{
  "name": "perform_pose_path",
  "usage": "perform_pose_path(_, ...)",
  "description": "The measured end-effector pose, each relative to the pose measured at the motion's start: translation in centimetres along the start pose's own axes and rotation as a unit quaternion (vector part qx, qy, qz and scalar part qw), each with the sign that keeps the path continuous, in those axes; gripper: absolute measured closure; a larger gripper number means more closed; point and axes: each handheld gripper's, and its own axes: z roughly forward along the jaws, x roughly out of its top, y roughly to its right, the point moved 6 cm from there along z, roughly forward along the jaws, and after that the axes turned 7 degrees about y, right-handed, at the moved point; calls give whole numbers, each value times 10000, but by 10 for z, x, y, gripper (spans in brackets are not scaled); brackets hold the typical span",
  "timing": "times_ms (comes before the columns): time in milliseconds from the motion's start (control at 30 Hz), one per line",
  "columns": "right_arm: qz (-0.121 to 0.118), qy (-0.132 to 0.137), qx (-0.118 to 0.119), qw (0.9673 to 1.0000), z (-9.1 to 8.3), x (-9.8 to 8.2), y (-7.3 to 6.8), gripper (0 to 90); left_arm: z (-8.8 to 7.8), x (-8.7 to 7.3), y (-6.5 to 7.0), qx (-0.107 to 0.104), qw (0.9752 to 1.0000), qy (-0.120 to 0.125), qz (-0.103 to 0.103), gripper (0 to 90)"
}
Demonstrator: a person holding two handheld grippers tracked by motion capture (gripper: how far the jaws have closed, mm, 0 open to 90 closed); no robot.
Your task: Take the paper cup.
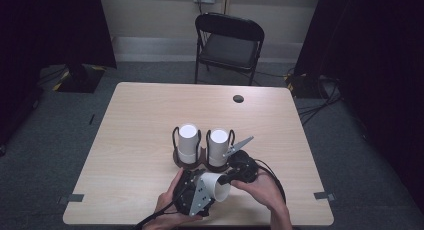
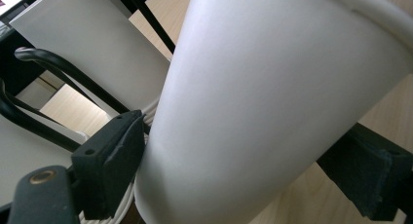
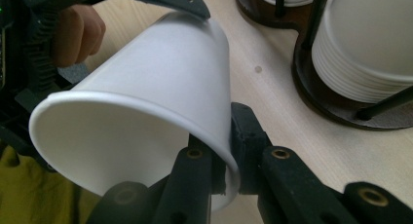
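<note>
Two hand-held grippers share one white paper cup (image 1: 218,186) lying sideways above near edge of bench (image 1: 135,115). Left hand-held gripper (image 2: 243,156) clamps cup body between both jaws. Right hand-held gripper (image 3: 226,151) pinches cup rim, one jaw inside, one outside. Two stacks of cups (image 1: 188,142) upright in dark holder (image 1: 200,162) just beyond. Folding chair (image 1: 227,45) behind bench.

Cup racks (image 1: 202,157) block ahead; far tabletop (image 1: 150,105) open.
</note>
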Motion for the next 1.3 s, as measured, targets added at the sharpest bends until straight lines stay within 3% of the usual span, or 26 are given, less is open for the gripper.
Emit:
perform_pose_path(267,58,187,-79,9998,-1,4,0,880,2,6,3,-2,9997,167,-149,188)
perform_pose_path(400,69,154,-118,9998,3,5,0,884,7,7,4,-7,9996,197,-217,192)
perform_pose_path(700,103,119,-56,9999,7,8,-1,890,10,17,6,-14,9996,269,-116,198)
perform_pose_path(1000,204,125,-105,9997,11,10,-3,880,11,24,4,61,9992,330,-210,192)
perform_pose_path(1033,217,108,-120,9996,12,11,-3,879,11,24,4,45,9995,275,-143,191)
perform_pose_path(1300,234,97,-209,9995,15,9,-3,864,10,20,4,24,9994,273,-206,211)
